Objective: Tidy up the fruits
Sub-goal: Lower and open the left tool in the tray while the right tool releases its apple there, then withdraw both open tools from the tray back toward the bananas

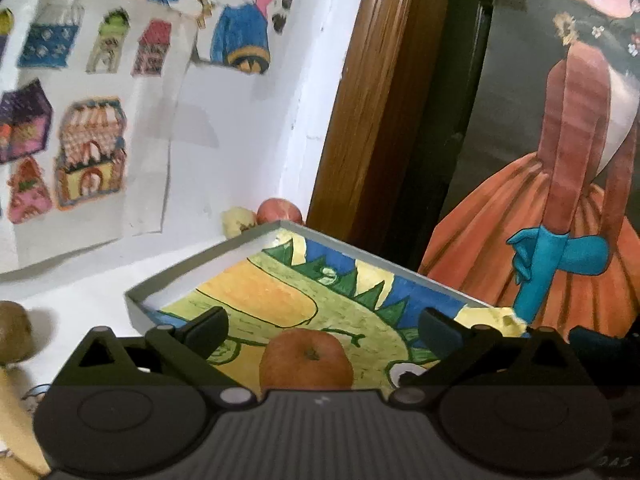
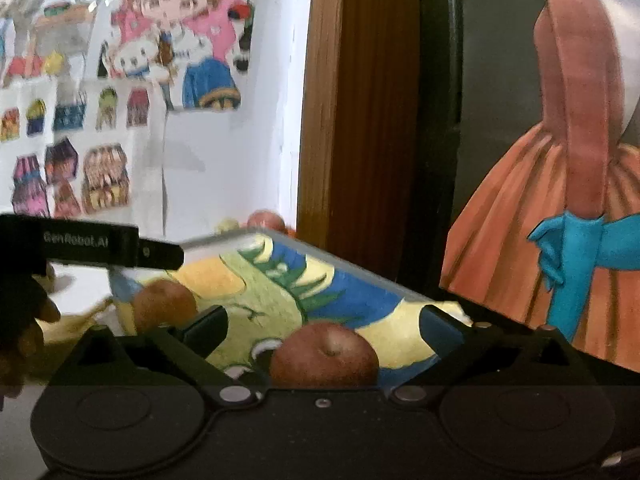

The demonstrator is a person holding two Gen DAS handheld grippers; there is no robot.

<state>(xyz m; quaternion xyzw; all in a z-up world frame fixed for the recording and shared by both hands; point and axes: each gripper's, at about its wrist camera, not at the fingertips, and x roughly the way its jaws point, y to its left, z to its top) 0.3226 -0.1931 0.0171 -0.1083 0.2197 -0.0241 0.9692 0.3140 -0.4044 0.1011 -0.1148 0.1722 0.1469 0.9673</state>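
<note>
A shallow grey-rimmed tray (image 1: 200,266) with a painted bottom lies in front of both grippers. In the left wrist view an orange (image 1: 306,364) rests in the tray, between the wide-apart fingers of my left gripper (image 1: 324,326), which is open and not touching it. In the right wrist view a red apple (image 2: 324,354) sits in the tray (image 2: 360,270) between the spread fingers of my open right gripper (image 2: 324,324). The left gripper's black body (image 2: 92,244) hangs above the same orange (image 2: 164,304), held by a hand (image 2: 24,320).
Behind the tray's far corner lie another red apple (image 1: 278,210) and a pale yellow fruit (image 1: 238,220). A kiwi (image 1: 12,336) sits on the white surface at the left. A wooden frame (image 1: 360,120) and a large painting (image 1: 560,200) stand close on the right.
</note>
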